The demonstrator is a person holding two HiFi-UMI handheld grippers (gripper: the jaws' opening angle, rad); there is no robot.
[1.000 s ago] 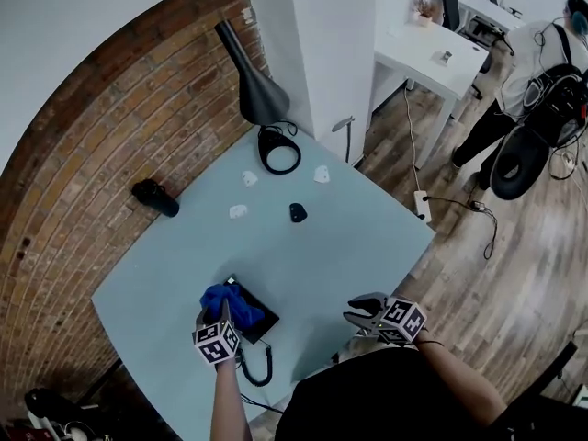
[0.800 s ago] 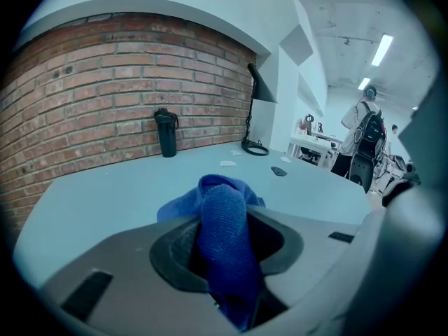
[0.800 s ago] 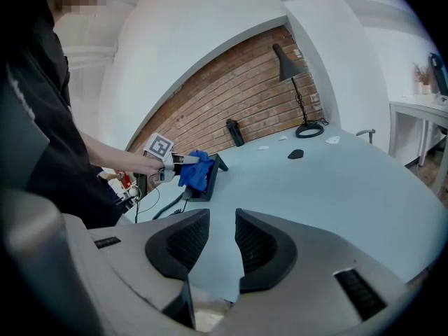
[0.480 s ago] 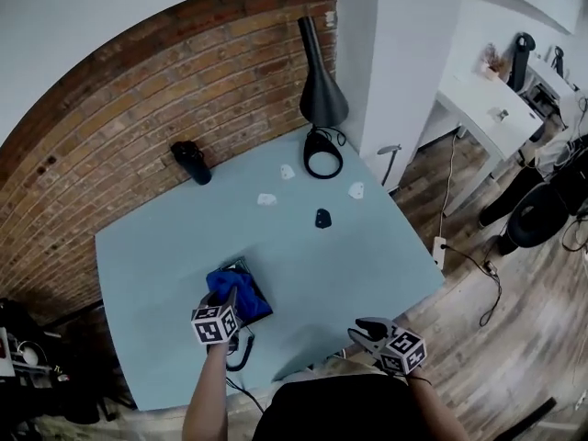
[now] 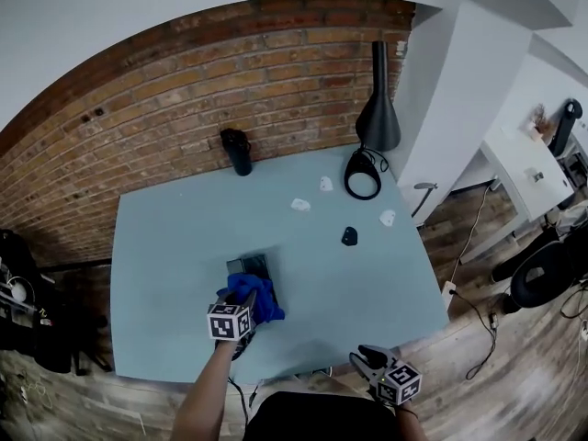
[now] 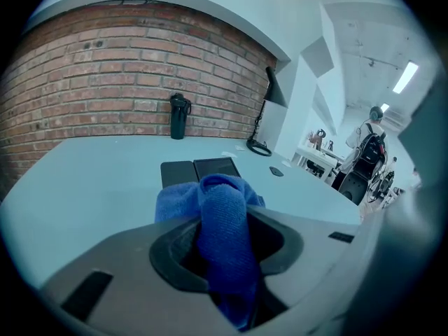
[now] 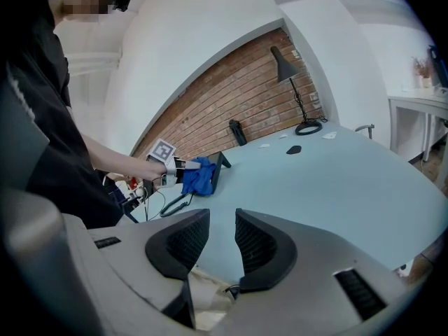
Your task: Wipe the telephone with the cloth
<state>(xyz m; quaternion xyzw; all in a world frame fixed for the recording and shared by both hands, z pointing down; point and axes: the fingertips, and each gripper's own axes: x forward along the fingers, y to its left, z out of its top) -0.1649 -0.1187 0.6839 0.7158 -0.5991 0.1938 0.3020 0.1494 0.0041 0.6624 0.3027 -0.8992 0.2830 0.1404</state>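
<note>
The black telephone [image 5: 250, 268] lies flat on the pale blue table [image 5: 165, 246], left of the middle and near the front. My left gripper [image 5: 243, 306] is shut on a blue cloth [image 5: 254, 299], which rests on the telephone's near end. In the left gripper view the cloth [image 6: 220, 215] bulges up between the jaws, with the telephone [image 6: 199, 172] just beyond. My right gripper [image 5: 381, 373] hangs at the table's front edge, off to the right, open with nothing between its jaws. The right gripper view shows the left gripper [image 7: 171, 166], the cloth [image 7: 199, 176] and the telephone [image 7: 218, 168] far off to the left.
A black bottle [image 5: 238, 151] stands by the brick wall. A black lamp [image 5: 378, 108] with a ring base [image 5: 363, 173] sits at the back right corner. A small black object [image 5: 349, 236] and white scraps [image 5: 300, 204] lie mid-table. The phone's cord [image 7: 164, 205] trails off the front edge.
The head view has swung left and back, so the wall now fills the top. The left gripper stays on the telephone with the cloth. The right gripper has dropped toward the front edge.
</note>
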